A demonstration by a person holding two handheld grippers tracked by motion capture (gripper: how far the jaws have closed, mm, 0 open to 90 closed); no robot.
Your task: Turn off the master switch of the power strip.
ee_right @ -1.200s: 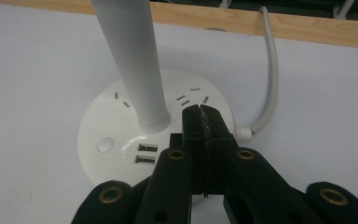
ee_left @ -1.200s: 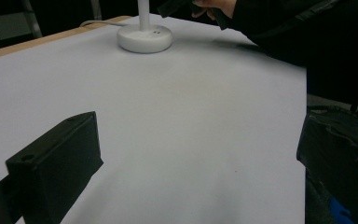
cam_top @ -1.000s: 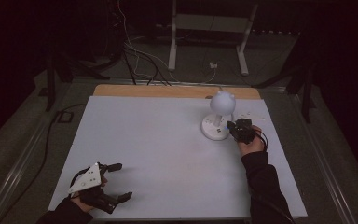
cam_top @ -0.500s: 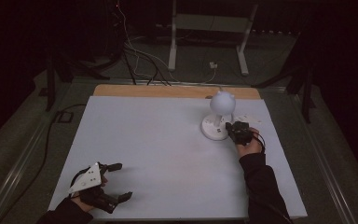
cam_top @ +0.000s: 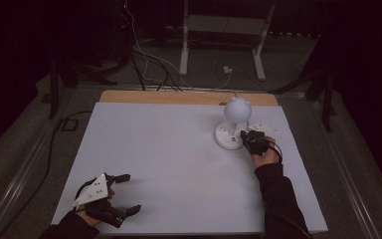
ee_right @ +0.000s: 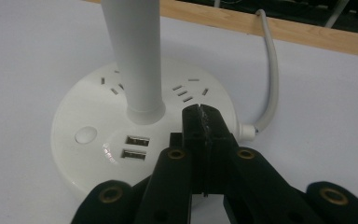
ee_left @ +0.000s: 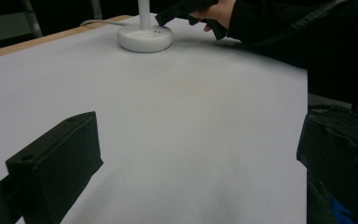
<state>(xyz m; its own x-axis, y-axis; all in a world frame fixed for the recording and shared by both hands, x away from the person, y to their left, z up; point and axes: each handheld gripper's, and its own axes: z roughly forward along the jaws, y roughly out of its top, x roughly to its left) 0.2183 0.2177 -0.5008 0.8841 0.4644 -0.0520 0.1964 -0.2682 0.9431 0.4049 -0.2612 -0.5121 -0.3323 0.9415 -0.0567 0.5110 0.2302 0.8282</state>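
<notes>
- Right gripper (ee_right: 204,112) closed tight, jaws pressed together, gripping nothing, tips over the white lamp base (ee_right: 98,154) just right of its stem (ee_right: 135,56).
- Round button (ee_right: 86,135) left of the tips, USB ports (ee_right: 135,147) between.
- Left gripper (cam_top: 122,194) wide open, empty, well apart from the lamp, low over the table (cam_top: 169,164).

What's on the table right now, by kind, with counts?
White desk lamp: 1
Black hand-held gripper: 2, left hand-held gripper with jaws apart, right hand-held gripper with jaws together at the lamp's base
Total: 3
</notes>
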